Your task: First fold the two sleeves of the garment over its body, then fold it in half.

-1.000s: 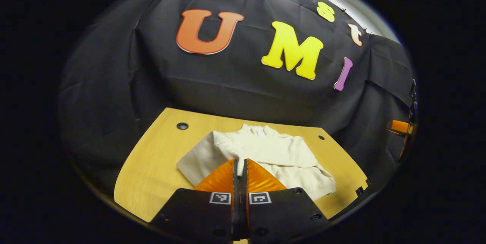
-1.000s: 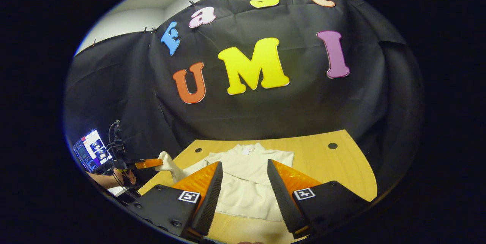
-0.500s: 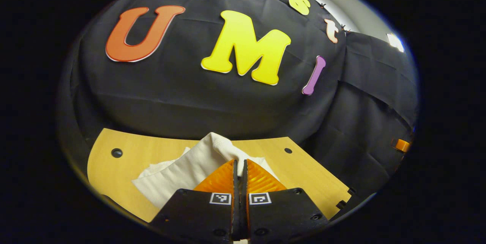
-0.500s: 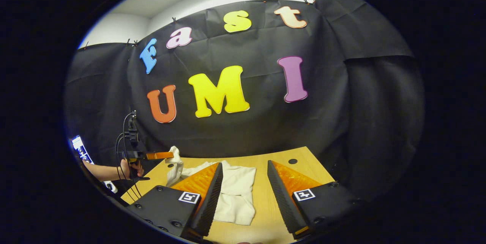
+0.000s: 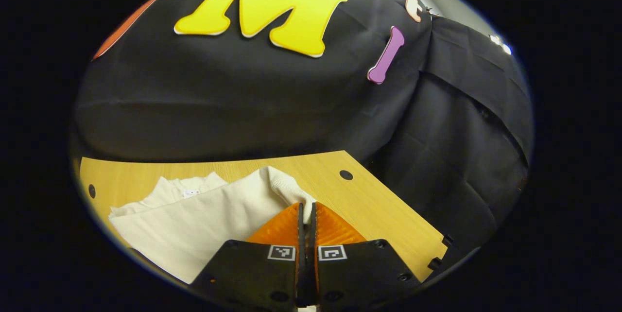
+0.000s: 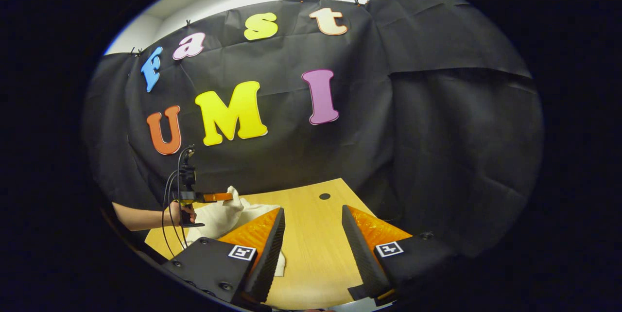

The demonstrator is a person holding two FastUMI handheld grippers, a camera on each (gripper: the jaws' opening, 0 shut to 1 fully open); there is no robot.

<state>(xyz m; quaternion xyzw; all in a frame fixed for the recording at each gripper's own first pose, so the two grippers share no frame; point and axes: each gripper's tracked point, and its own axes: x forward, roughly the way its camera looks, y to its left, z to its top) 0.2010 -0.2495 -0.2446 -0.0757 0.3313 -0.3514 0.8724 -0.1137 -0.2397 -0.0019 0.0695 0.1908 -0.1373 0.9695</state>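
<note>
Left gripper view: the left tongs are closed tight on a sleeve of the cream garment, holding it up above the wooden tabletop. In the right gripper view, the right tongs stand open over bare tabletop, the garment to their left.

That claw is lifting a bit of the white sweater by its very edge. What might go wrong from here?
Two things, probably. The left claw pinches only the ribbed cuff of the sleeve, so the knit might slip free mid-fold. And nothing pins the sweater to the table: the right claw hangs open over bare wood, so the whole garment may drag sideways instead of folding.
</note>
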